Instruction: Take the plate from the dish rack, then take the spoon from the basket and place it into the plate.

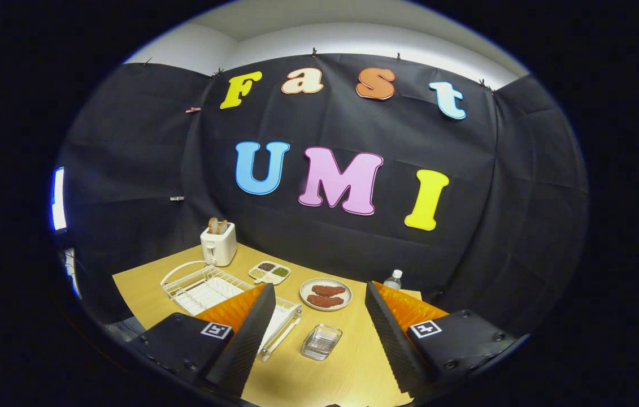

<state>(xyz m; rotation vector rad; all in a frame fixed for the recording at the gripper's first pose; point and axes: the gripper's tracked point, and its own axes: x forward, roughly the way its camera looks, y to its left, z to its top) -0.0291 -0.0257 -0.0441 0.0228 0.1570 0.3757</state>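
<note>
Dish rack (206,285) partly behind finger

1. Wooden table (347,367) carries everything
2. White dish rack (206,285) at ten o'clock, toaster (218,243) beyond it
3. Seed tray (269,272), plate of meat (325,294) at centre
4. Clear glass container (321,341) nearest; bottle (393,279) at one o'clock

On the table (347,367), toaster (218,243) stands behind dish rack (206,288); plate (325,294) lies right of it.

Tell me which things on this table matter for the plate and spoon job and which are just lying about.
For the job: white dish rack, clear basket, open tongs.
Lying about: toaster, sectioned dish, plate of meat, water bottle.
</note>
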